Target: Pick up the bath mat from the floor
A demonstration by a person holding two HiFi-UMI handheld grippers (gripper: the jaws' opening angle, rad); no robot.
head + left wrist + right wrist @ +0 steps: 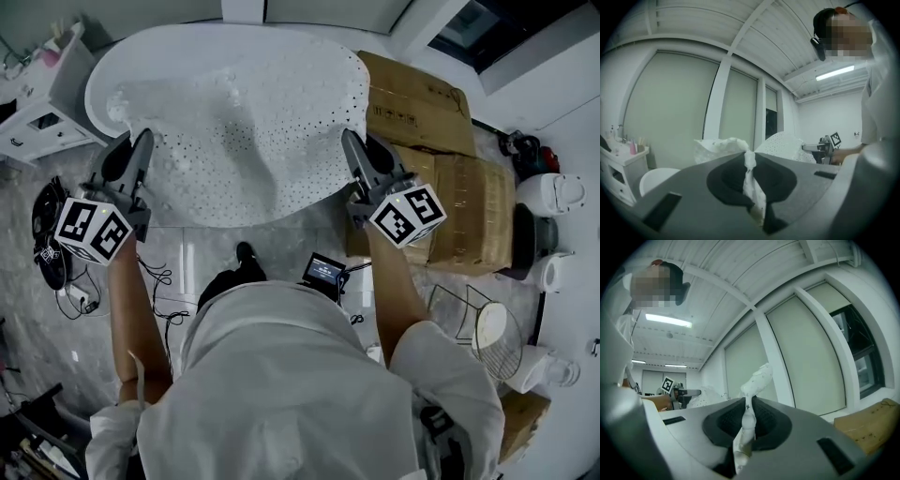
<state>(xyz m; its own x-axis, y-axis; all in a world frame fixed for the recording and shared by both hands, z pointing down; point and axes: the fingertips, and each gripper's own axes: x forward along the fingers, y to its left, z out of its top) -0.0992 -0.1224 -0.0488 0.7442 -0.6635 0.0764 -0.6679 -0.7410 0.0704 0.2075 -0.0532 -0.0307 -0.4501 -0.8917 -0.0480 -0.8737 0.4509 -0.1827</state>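
The left gripper [141, 142] and the right gripper [351, 142] are each clamped shut on only a thin, bunched pinch of the bath mat's [253, 122] near edge. My worry is that the weight of the sagging sheet could drag one pinch free, or that its right end could snag on the cardboard boxes [422, 103] close by. The mat is up off the floor in front of the person, its long axis running side to side between the claws and its loose bulk spreading away from them.
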